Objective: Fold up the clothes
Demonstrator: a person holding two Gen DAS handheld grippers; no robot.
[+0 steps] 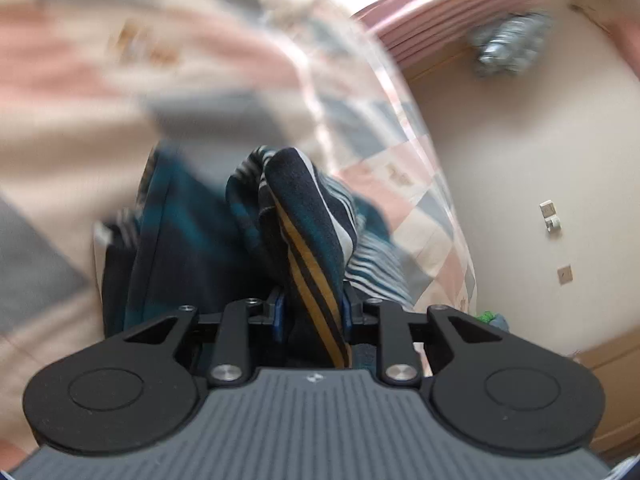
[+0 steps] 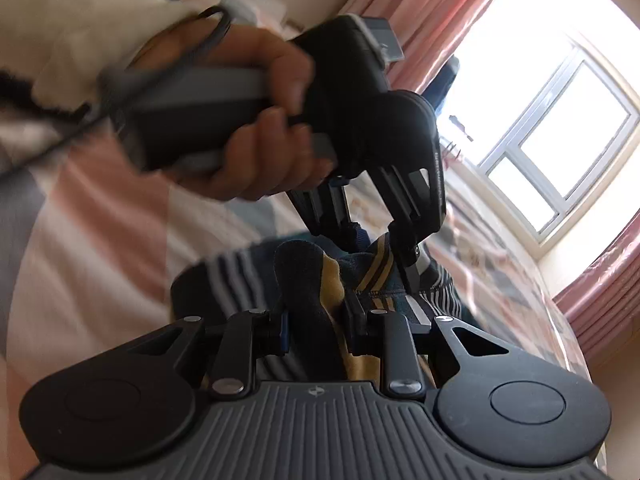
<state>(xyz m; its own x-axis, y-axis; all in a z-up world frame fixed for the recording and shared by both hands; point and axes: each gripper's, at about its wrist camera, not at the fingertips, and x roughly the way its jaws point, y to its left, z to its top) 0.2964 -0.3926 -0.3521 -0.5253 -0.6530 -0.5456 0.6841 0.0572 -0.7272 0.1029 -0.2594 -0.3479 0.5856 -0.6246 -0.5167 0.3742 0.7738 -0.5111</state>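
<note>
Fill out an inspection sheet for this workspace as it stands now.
Surface: bed with a pink, grey and cream patchwork cover, blurred.
Job's things: one striped garment, navy, teal, white with mustard bands, bunched up on the cover.
Clutter: nothing seen on the bed; small green item beyond its edge.
Grippers: left gripper shut on the garment; right gripper shut on it too, close beside the left.
Cables: dark cable at the hand holding the left gripper.
Surroundings: window, pink curtains, cream wall.

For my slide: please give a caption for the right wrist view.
Both grippers pinch the striped garment above the bed.
</note>
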